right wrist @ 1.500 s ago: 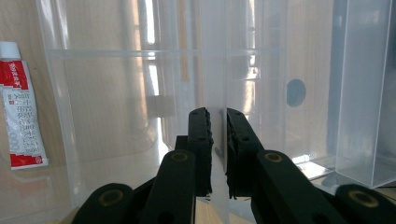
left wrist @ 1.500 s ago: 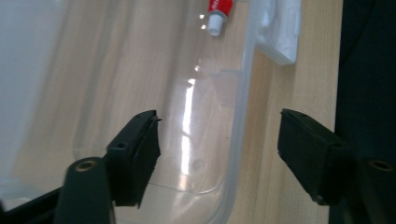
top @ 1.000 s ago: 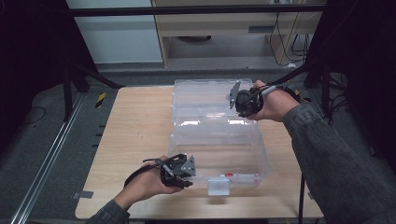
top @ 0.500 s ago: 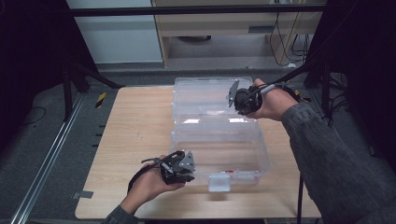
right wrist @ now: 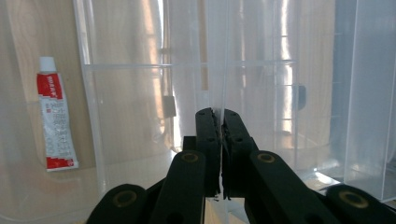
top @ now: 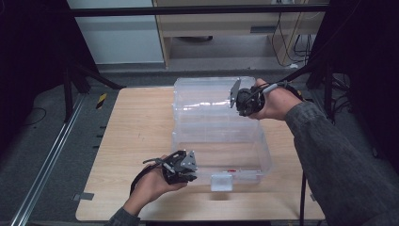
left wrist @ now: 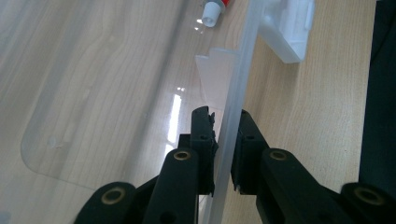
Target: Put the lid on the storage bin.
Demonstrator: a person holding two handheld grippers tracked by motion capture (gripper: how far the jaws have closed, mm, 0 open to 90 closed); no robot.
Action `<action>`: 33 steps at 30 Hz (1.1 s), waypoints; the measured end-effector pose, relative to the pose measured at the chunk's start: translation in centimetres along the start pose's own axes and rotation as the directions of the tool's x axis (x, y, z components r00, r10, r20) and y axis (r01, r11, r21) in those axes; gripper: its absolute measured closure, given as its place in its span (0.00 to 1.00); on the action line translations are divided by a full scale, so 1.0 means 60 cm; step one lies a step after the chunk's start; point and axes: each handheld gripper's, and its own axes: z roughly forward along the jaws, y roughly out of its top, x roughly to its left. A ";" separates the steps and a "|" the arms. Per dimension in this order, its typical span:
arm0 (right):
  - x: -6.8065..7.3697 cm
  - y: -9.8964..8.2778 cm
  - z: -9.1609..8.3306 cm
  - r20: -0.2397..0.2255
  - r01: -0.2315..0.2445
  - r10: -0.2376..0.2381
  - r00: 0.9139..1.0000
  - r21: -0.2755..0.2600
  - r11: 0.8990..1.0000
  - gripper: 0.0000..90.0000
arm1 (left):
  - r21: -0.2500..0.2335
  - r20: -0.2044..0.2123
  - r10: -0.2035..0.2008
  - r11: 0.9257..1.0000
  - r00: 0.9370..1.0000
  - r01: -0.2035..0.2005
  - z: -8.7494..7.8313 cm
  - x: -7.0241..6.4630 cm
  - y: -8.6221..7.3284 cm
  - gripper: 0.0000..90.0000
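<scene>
A clear plastic box [top: 263,141] lies open on the wooden table, its lid [top: 202,92] folded back at the far side. My left gripper [top: 192,168] is at the box's near left corner, shut on the front wall [left wrist: 236,88], one jaw inside and one outside. My right gripper [top: 234,96] is at the far right, and its jaws have just been closing on the thin edge of the lid [right wrist: 224,70], which they now pinch. A red and white tube [right wrist: 53,123] lies on the box floor; it is also visible in the left gripper view as the tube [left wrist: 212,7].
A white latch [top: 221,181] hangs from the middle of the box's front wall, seen close up as the latch [left wrist: 289,32]. Bare table [top: 136,136] stretches to the left of the box. The table's near edge runs just below my left hand. A dark frame stands around the table.
</scene>
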 end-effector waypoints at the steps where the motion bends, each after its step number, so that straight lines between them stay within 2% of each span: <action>1: 0.004 -0.001 -0.003 0.003 0.005 -0.005 1.000 -0.009 1.000 0.97 | 0.002 0.000 0.000 1.000 1.000 0.000 0.000 0.000 0.000 0.90; 8: 0.035 -0.003 -0.019 0.030 0.023 -0.022 0.999 -0.035 0.999 0.97 | -0.010 -0.007 -0.007 1.000 1.000 0.007 0.001 -0.002 -0.001 0.89; 9: 0.046 -0.006 -0.024 0.034 0.024 -0.023 0.999 -0.043 0.999 0.97 | -0.004 -0.010 0.002 1.000 1.000 -0.002 0.000 -0.002 -0.001 0.89; 10: 0.046 -0.006 -0.024 0.034 0.024 -0.023 0.999 -0.043 0.999 0.97 | -0.004 -0.010 0.002 1.000 1.000 -0.002 0.000 -0.002 -0.001 0.89; 11: 0.059 -0.009 -0.030 0.040 0.025 -0.023 0.999 -0.051 0.998 0.97 | -0.003 -0.011 0.005 1.000 1.000 -0.005 0.000 -0.002 -0.001 0.89; 12: 0.059 -0.009 -0.030 0.040 0.025 -0.023 0.999 -0.051 0.998 0.97 | -0.003 -0.011 0.005 1.000 1.000 -0.005 0.000 -0.002 -0.001 0.88; 15: 0.083 -0.015 -0.038 0.055 0.031 -0.028 0.998 -0.062 0.998 0.97 | -0.011 -0.016 0.002 1.000 1.000 -0.002 0.001 -0.004 -0.002 0.88; 21: 0.105 -0.024 -0.045 0.067 0.041 -0.036 0.997 -0.074 0.996 0.96 | 0.002 -0.014 0.011 1.000 1.000 -0.011 0.000 -0.004 -0.001 0.86; 26: 0.095 -0.022 -0.042 0.059 0.038 -0.035 0.998 -0.058 0.998 0.96 | 0.001 -0.014 0.006 1.000 1.000 -0.006 0.002 -0.002 0.003 0.87; 27: 0.084 -0.020 -0.039 0.053 0.035 -0.032 0.998 -0.049 0.998 0.96 | 0.003 -0.018 0.012 1.000 1.000 -0.012 0.005 0.002 0.007 0.88; 28: 0.084 -0.020 -0.039 0.053 0.035 -0.032 0.998 -0.049 0.998 0.96 | 0.003 -0.018 0.012 1.000 1.000 -0.012 0.005 0.002 0.007 0.88; 29: 0.070 -0.017 -0.034 0.054 0.030 -0.028 0.998 -0.036 0.999 0.96 | -0.002 -0.027 0.005 1.000 1.000 -0.005 0.009 0.010 0.012 0.88; 31: 0.062 -0.015 -0.031 0.058 0.028 -0.026 0.998 -0.034 0.999 0.96 | 0.009 -0.032 0.008 1.000 0.999 -0.007 0.010 0.016 0.016 0.88; 33: 0.036 -0.007 -0.019 0.068 0.017 -0.016 0.998 -0.008 1.000 0.95 | 0.013 -0.051 0.009 1.000 0.999 -0.008 0.015 0.035 0.021 0.88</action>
